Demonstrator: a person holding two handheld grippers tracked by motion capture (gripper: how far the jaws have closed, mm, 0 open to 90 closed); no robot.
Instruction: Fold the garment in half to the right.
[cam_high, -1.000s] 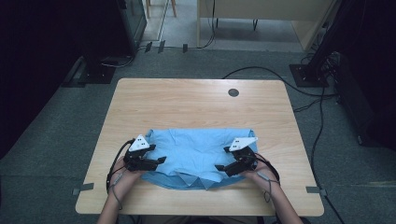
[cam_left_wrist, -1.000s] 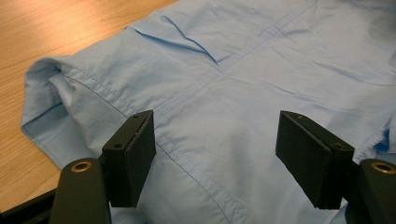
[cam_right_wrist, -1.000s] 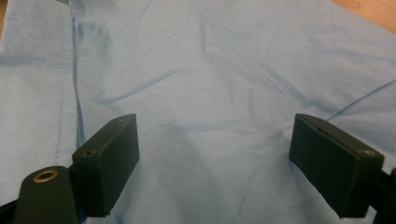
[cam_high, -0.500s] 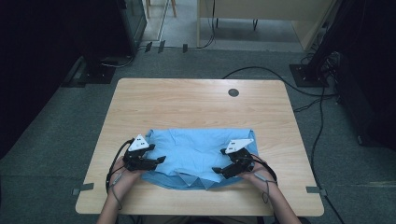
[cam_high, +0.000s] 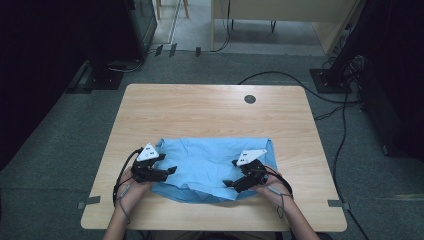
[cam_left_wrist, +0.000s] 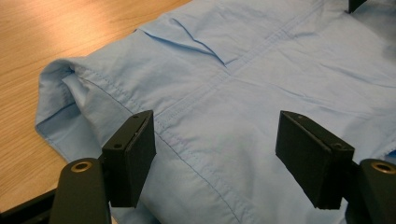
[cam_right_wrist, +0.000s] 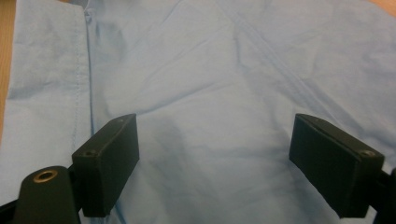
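Hovering with jaws apart over a blue shirt (cam_high: 210, 162) lying rumpled on the counter (cam_high: 210, 110), left claw (cam_high: 167, 171) and right claw (cam_high: 229, 183), nothing gripped yet.

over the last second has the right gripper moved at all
Yes, slightly. In the high view the right gripper has slid along the blue shirt toward the left gripper, away from the table's right edge. Its jaws stand open.

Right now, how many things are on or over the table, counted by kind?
Blue shirt: 1
Handheld grippers: 2, the left gripper and the right gripper, both with jaws apart over the shirt
Dark round spot on the table: 1
Total: 4
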